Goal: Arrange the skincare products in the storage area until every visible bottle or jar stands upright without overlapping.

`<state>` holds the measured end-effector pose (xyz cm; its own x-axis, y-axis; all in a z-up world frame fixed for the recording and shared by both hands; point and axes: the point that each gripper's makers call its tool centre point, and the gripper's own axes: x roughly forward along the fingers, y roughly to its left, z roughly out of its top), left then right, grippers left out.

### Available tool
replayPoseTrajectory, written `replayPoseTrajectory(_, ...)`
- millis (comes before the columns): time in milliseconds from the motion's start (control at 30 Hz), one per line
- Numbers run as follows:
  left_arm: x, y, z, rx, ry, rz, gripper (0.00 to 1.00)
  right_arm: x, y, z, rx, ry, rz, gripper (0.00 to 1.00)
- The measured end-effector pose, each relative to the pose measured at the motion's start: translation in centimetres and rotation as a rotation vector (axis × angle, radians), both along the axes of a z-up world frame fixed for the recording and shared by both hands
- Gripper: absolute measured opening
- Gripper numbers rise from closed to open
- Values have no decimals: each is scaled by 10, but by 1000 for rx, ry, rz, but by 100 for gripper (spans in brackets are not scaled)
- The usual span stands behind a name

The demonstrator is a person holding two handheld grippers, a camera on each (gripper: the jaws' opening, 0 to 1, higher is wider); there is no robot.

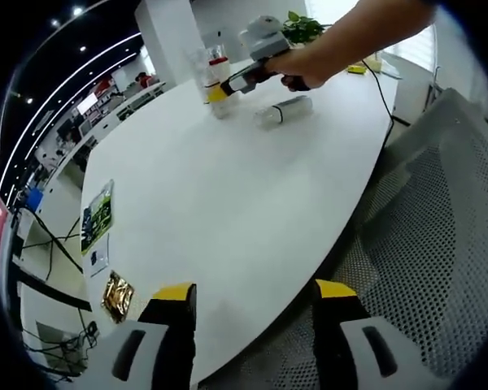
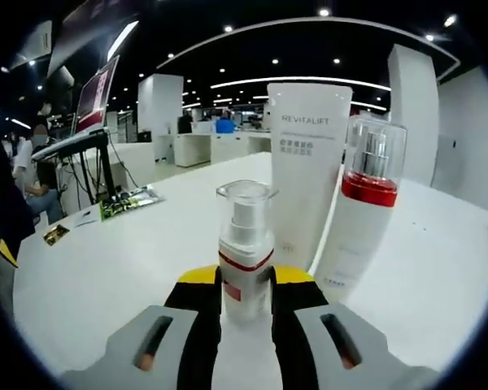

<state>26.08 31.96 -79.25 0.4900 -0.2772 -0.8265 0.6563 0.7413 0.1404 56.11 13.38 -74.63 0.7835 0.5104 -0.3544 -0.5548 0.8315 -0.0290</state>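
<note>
1. While the right gripper [image 2: 246,286] held the small pump bottle [image 2: 245,248] upright between its jaws, the chief risk, in my judgement, was a tip-over on release: the bottle was narrow and tall, and a jaw dragging on its side as it opened could topple it.
2. A second risk lay in crowding. The bottle stood just in front of the white tube [image 2: 308,166] and the red-collared bottle [image 2: 363,207], so any sideways drift could knock one into the other.
3. The right gripper was closed narrow on the bottle's lower body, yellow pads pressed on both sides; whether the base touched the table [image 2: 114,276] I could not tell.
4. The left gripper [image 1: 254,294] hung wide and held nothing, at the table's near edge over a mesh chair [image 1: 439,244].
5. Seen from the left gripper view, the right gripper [image 1: 220,91] worked toward the table's far edge, held by a hand [image 1: 297,67], beside the standing products.
6. One bottle [image 1: 285,109] lay on its side just beside that group, so the task looked unfinished.
7. Near the left edge lay a green packet [image 1: 98,215] and a gold packet [image 1: 117,296], well apart from the products.
</note>
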Motion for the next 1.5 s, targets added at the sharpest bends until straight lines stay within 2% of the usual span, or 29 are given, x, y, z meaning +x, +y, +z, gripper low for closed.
replayPoseTrajectory(367,-1,2,-3,9,13,1,59,13,-5,-1,-13,17,-48,20)
replayPoseTrajectory(467,-1,1,-2,8,14,2,59,13,-7,-1,-32,18,-50,20)
replayPoseTrajectory(500,-1,1,-2,8,15,2,59,15,-12,0,-66,9,-67,20)
replayPoseTrajectory(600,-1,1,-3,9,17,2,59,15,-14,-1,-18,26,-80,20)
replayPoseTrajectory(833,-2,1,-4,12,20,1,59,15,-14,-2,-44,41,-51,21)
replayPoseTrajectory(900,-2,1,-3,11,20,0,59,12,-16,-9,-58,96,-54,21)
replayPoseTrajectory(1033,-2,2,-4,13,21,1,59,11,-18,-9,-49,87,-60,25)
replayPoseTrajectory(1267,-2,2,-4,18,23,-2,59,11,-21,-5,-29,86,-72,19)
replayPoseTrajectory(1433,-2,3,-4,18,21,0,59,10,-22,-5,-32,96,-74,20)
replayPoseTrajectory(1500,-2,3,-4,18,19,-2,59,7,-22,-4,-21,107,-77,23)
